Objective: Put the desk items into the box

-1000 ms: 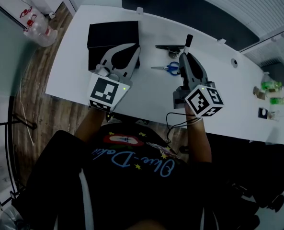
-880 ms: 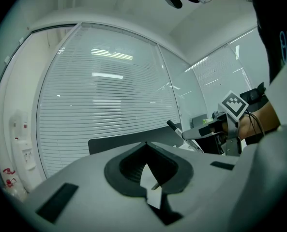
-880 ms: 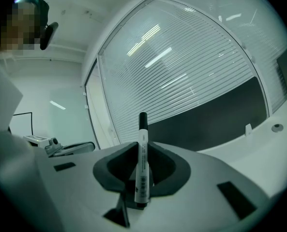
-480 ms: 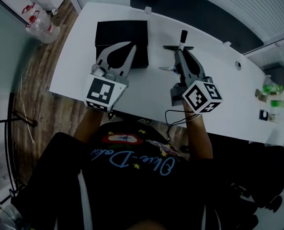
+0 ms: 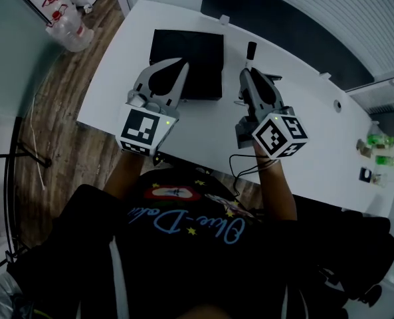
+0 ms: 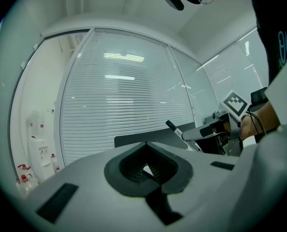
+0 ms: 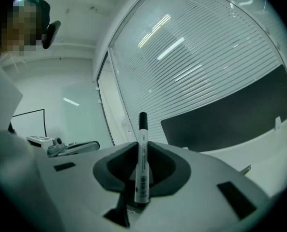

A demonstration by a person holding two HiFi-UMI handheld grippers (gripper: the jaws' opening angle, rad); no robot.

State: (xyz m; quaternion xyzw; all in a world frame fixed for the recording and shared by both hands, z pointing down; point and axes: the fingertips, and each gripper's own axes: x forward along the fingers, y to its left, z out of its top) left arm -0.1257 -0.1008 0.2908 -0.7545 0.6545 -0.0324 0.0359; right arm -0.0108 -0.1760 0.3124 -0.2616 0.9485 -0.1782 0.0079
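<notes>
Head view: the marker is pinched lengthwise by the right gripper just right of the box; the left gripper, jaws pressed together, is held over the box's near edge.

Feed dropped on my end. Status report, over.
Left tool shut, empty, over black box. Right tool clamped on marker, right of box. Nothing between them.

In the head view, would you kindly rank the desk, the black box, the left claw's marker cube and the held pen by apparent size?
1. White desk.
2. Flat black rectangular box.
3. Black-and-white patterned cube on the left claw; nearer the camera, so unsure.
4. Black-capped white marker pen, smallest.
</notes>
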